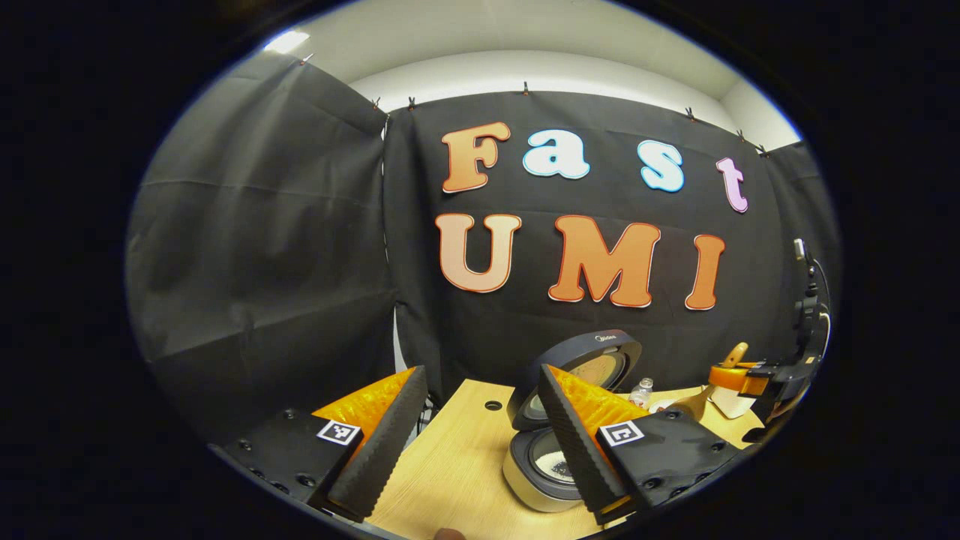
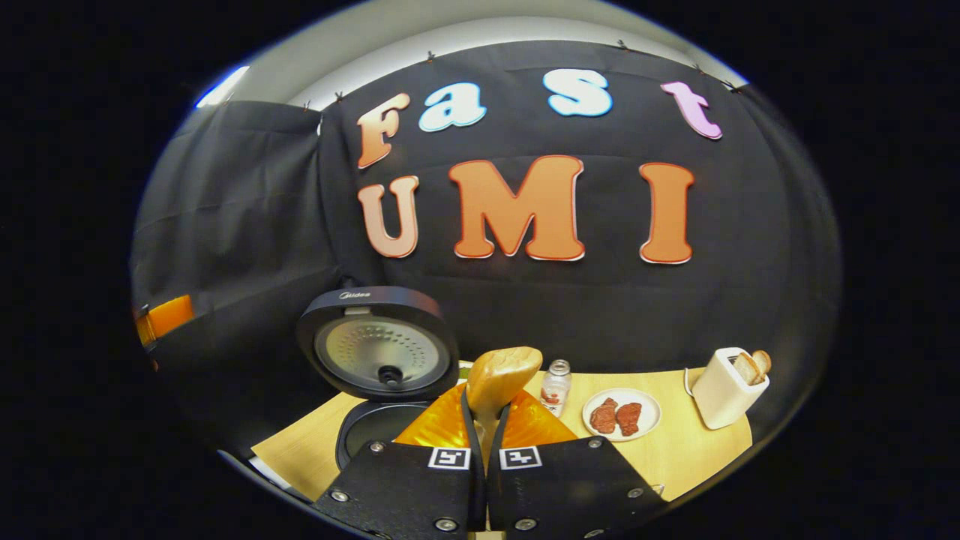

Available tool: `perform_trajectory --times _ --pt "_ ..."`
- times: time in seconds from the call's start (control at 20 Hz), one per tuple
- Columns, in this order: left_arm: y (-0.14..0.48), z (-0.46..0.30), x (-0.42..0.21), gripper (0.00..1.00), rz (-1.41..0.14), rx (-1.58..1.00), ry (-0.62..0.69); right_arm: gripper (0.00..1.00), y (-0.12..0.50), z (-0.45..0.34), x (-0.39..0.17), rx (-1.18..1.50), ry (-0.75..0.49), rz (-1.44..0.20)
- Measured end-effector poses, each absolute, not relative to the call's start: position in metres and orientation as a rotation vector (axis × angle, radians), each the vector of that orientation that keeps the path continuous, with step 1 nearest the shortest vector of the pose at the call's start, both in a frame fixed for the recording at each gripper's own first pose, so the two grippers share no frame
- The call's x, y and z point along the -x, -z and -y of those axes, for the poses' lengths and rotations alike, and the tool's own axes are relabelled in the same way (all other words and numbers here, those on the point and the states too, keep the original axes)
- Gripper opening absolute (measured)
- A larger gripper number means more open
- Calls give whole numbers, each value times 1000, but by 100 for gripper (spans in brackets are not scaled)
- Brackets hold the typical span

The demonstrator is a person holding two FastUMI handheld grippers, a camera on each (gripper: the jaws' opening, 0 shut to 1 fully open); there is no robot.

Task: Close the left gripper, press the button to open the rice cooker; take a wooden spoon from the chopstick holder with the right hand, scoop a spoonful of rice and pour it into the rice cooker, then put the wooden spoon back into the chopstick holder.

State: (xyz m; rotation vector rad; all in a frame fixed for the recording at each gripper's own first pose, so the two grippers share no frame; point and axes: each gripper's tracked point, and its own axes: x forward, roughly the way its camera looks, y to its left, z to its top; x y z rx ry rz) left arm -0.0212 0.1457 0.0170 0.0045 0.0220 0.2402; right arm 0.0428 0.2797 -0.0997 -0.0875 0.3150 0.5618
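Observation:
The rice cooker (image 2: 379, 345) stands open on the wooden table, its round lid tilted up and back. In the left gripper view its pot (image 1: 551, 461) holds some pale grains at the bottom. My right gripper (image 2: 484, 411) is shut on the wooden spoon (image 2: 502, 375), whose bowl sticks up past the fingertips, just right of the cooker lid. My left gripper (image 1: 480, 375) is open above the table's left part with nothing between its fingers; the cooker lies behind its right finger. Far right in that view is the right gripper (image 1: 757, 375) with the spoon (image 1: 736, 352).
A small bottle (image 2: 555, 386), a plate (image 2: 643, 429) with two pieces of meat and a white toaster (image 2: 720, 394) with bread stand in a row right of the cooker. The wooden table (image 1: 450, 465) has a small round hole near its back edge.

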Motion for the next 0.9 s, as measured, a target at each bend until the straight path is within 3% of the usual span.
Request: perform_trajectory --times 0.6,0.9 --pt "-30 -120 31 100 4 -15 -211 0 102 -92 -40 -43 -253 -353" --pt "-30 -112 36 100 1 -31 -204 0 154 -41 -32 -100 -149 -423"
